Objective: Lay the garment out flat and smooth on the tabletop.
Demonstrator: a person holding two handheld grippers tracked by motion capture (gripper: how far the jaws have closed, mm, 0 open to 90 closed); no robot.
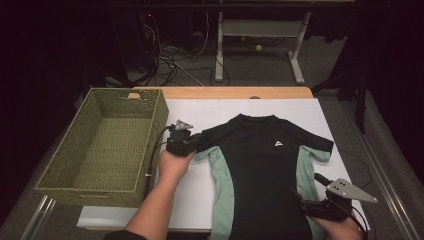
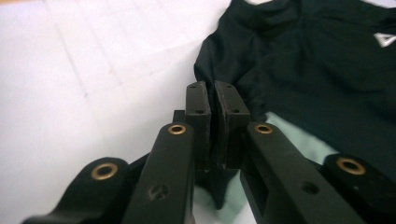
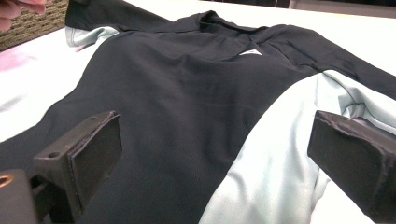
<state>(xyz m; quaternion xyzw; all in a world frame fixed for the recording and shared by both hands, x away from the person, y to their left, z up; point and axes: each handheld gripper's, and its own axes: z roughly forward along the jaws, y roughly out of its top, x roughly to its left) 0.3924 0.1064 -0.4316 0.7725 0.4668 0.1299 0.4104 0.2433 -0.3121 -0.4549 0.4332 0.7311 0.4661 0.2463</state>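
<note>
i've got the l gripper [image 2: 212,100] pinched on the shirt [image 1: 260,165] sleeve [image 2: 219,60]. r gripper [image 3: 219,154] wide open over the hem. soft, floppy fabric, so grab edges.

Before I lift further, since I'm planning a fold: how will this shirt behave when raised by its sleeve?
Probably floppy: the shirt lies flat and creased, so it should drape from the left gripper. Likely light, being thin fabric. Its sheen hints it might slip, though the pads look firmly clamped.

Table [image 1: 235,93]: wooden top, covered by a white sheet [image 1: 320,112]. A black shirt [image 1: 260,165] with pale green side panels lay flat on the sheet. A green woven basket [image 1: 107,145] sat at the left edge.
</note>
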